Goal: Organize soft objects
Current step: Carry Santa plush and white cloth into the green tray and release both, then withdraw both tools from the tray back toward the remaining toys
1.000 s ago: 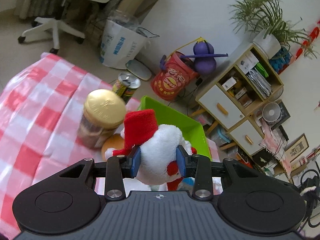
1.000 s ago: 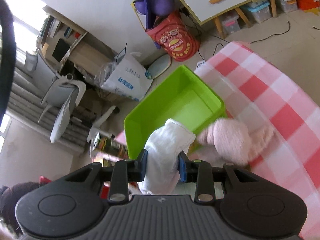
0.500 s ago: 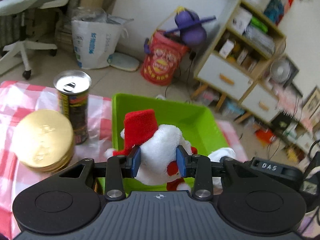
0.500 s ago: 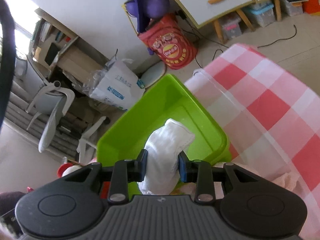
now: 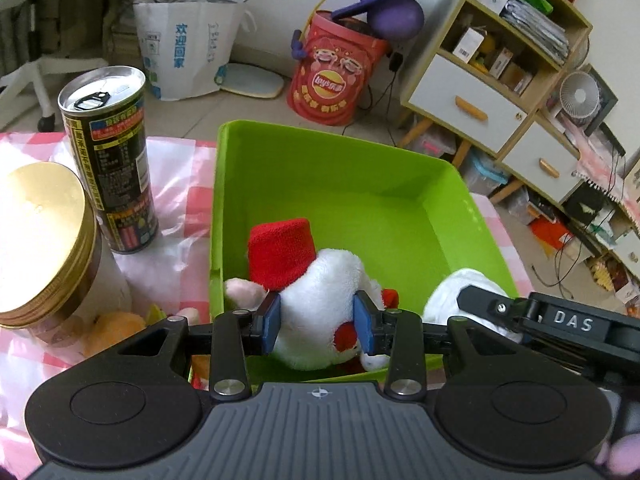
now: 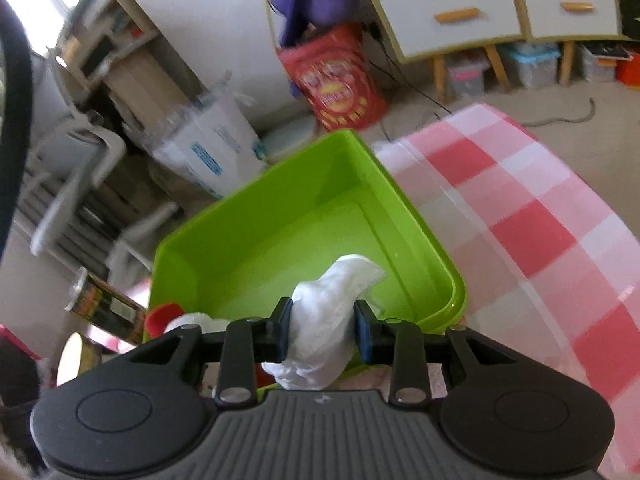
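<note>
My left gripper is shut on a white plush toy with a red hat and holds it over the near left part of the green bin. My right gripper is shut on a white cloth over the near edge of the same bin. The right gripper and its cloth show at the right in the left wrist view. The toy's red hat shows at the left in the right wrist view.
A tall drink can and a gold-lidded jar stand left of the bin on the pink checked tablecloth. An orange soft thing lies by the jar. A red bucket and shelves stand beyond the table.
Both grippers have moved forward with their loads until they hang over the green bin. The pink plush that lay by the bin is out of the right wrist view.
</note>
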Action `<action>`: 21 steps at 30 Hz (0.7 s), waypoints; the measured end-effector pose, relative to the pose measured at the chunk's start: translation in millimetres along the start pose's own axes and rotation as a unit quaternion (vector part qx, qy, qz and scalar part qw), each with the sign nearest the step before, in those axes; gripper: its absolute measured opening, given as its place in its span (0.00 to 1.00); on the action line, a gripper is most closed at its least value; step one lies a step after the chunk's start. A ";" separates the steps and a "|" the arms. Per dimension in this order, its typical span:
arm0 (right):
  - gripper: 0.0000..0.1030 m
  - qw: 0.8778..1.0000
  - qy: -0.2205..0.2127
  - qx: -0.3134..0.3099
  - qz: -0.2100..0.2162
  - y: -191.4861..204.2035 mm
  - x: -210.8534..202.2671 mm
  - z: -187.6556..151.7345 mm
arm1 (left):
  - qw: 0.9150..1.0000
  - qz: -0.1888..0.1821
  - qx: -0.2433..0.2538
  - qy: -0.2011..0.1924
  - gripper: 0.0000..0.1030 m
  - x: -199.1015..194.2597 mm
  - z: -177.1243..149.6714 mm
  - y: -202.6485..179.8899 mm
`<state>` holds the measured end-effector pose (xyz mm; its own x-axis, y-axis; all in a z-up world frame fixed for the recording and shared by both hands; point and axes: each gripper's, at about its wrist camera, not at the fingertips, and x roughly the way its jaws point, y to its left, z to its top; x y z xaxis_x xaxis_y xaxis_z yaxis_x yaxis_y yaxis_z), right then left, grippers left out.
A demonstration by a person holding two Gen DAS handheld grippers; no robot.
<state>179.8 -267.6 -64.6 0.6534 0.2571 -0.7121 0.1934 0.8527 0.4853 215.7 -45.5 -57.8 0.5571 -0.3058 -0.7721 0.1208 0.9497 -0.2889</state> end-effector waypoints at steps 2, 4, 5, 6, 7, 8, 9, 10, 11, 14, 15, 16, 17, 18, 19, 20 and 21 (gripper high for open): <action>0.06 1.000 0.022 0.003 -0.010 3.4 -1.1 1.1 | 1.000 0.004 0.003 0.004 0.39 2.0 1.9 0.2; 0.06 0.999 0.029 0.004 -0.012 2.9 -1.8 0.8 | 1.000 0.003 0.002 0.008 0.40 3.6 3.1 0.8; 0.07 1.000 0.027 0.006 -0.009 1.7 -2.3 0.5 | 1.000 0.002 0.001 0.008 0.41 4.0 3.5 1.0; 0.07 1.000 0.023 0.009 -0.001 0.0 -2.5 0.2 | 1.000 0.001 0.001 0.006 0.42 3.7 3.5 0.8; 0.09 1.000 0.019 0.013 0.008 -2.4 -1.8 0.6 | 1.000 0.000 0.002 0.004 0.44 3.1 3.2 0.5; 0.10 1.000 0.017 0.019 0.018 -5.0 -1.7 0.5 | 1.000 0.000 0.002 0.002 0.45 2.6 3.2 0.1; 0.10 0.999 0.017 0.024 0.023 -6.3 -1.6 0.5 | 1.000 0.002 0.001 -0.001 0.46 1.4 3.2 -0.3; 0.12 0.999 0.017 0.028 0.026 -7.9 -2.9 1.2 | 1.000 0.003 0.001 -0.005 0.47 -0.7 3.0 -0.9; 0.13 0.999 0.016 0.028 0.030 -7.3 -5.1 2.5 | 1.000 0.001 0.002 -0.011 0.49 -3.2 2.7 -1.5; 0.28 0.999 0.004 0.020 0.040 -4.2 -14.5 5.3 | 1.000 0.002 0.008 -0.030 0.67 -11.6 1.2 -4.4; 0.35 0.999 -0.001 0.019 0.043 -2.9 -18.5 6.5 | 0.999 0.001 0.010 -0.033 0.67 -14.5 0.0 -4.8; 0.39 0.999 -0.006 0.018 0.045 -2.6 -22.8 7.6 | 0.999 0.003 0.011 -0.033 0.69 -17.5 -1.3 -5.2; 0.41 0.999 -0.011 0.017 0.048 -1.7 -26.9 8.8 | 0.999 0.009 0.009 -0.033 0.71 -21.8 -3.1 -5.3; 0.43 0.999 -0.011 0.011 0.050 -1.1 -29.4 9.6 | 0.999 0.013 0.006 -0.035 0.74 -27.7 -5.2 -5.1; 0.44 0.999 -0.011 0.003 0.051 0.4 -32.4 10.0 | 0.999 0.009 0.003 -0.042 0.77 -35.7 -8.4 -3.5; 0.44 0.999 -0.010 -0.008 0.048 2.0 -35.8 9.6 | 0.999 0.004 0.001 -0.048 0.78 -43.7 -11.6 -1.9; 0.44 0.999 -0.010 -0.016 0.043 3.7 -39.0 8.8 | 0.999 0.002 0.000 -0.054 0.80 -50.6 -15.0 0.1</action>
<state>161.5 -278.5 -30.5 0.6818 0.3205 -0.6576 0.1125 0.8423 0.5272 175.2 -31.0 -27.2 0.6425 -0.2931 -0.7080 0.1178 0.9507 -0.2867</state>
